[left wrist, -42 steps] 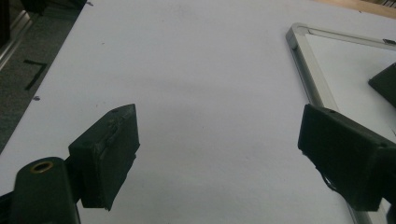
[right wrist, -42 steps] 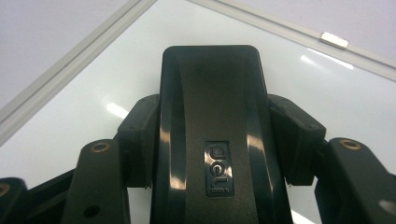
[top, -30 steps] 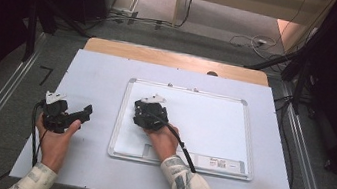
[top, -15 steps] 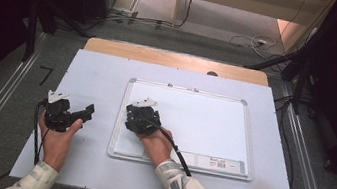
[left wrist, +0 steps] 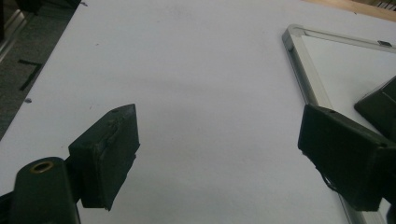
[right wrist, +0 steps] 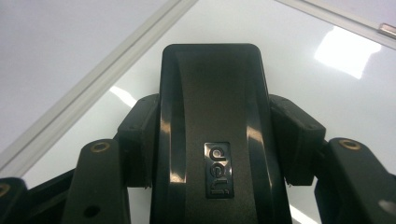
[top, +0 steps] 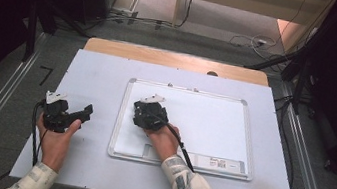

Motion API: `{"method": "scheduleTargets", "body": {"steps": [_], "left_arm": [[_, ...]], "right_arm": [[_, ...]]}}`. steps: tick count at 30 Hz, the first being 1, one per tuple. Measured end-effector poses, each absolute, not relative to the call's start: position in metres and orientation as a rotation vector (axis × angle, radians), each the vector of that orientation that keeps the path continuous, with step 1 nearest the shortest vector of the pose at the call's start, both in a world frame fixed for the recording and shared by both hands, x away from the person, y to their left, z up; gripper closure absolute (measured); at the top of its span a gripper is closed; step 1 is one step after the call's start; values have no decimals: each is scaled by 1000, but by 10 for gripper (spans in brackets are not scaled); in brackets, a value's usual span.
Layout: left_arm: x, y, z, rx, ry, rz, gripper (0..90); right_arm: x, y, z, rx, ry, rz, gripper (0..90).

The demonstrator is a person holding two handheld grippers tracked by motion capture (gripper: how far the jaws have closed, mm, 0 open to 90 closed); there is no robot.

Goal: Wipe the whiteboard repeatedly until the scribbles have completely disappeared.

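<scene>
A black whiteboard eraser (right wrist: 211, 140), a small badge on its glossy back, sits clamped between the jaws of the right gripper (top: 149, 115), the pads pressing its two long sides. It is held low over the near-left part of the whiteboard (top: 213, 119), close to the silver frame (right wrist: 100, 86) that runs along the board's left edge; whether its underside touches the white surface cannot be told from these views. The board looks bare of marks where it can be seen, bright with a reflected ceiling light.

The work in hand appears to be wiping the board, with the eraser already gripped and carried to the corner nearest the person. The next move would call for a flat, even press of the eraser on the surface and a steady sweep away from the frame, keeping the grip square so the block does not twist out of the pads.

The left gripper (top: 63, 114) hangs well apart over the bare white table (top: 99, 71), left of the board, its jaws spread wide and holding nothing.
</scene>
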State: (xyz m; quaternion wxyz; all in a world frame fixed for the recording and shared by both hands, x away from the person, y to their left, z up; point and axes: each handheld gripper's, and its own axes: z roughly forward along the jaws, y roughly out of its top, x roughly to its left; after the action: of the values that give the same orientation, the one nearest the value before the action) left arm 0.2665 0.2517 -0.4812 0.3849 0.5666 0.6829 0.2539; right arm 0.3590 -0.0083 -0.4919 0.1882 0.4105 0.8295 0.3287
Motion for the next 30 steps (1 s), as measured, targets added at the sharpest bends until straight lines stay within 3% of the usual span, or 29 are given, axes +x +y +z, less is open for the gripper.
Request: {"method": "scheduleTargets", "body": {"steps": [16, 30], "left_arm": [[266, 255, -481, 1432, 1747, 634, 128], [268, 255, -481, 1432, 1743, 626, 128]], "right_arm": [[412, -29, -491, 1272, 2220, 904, 378], [436, -10, -491, 1268, 2205, 901, 378]]}}
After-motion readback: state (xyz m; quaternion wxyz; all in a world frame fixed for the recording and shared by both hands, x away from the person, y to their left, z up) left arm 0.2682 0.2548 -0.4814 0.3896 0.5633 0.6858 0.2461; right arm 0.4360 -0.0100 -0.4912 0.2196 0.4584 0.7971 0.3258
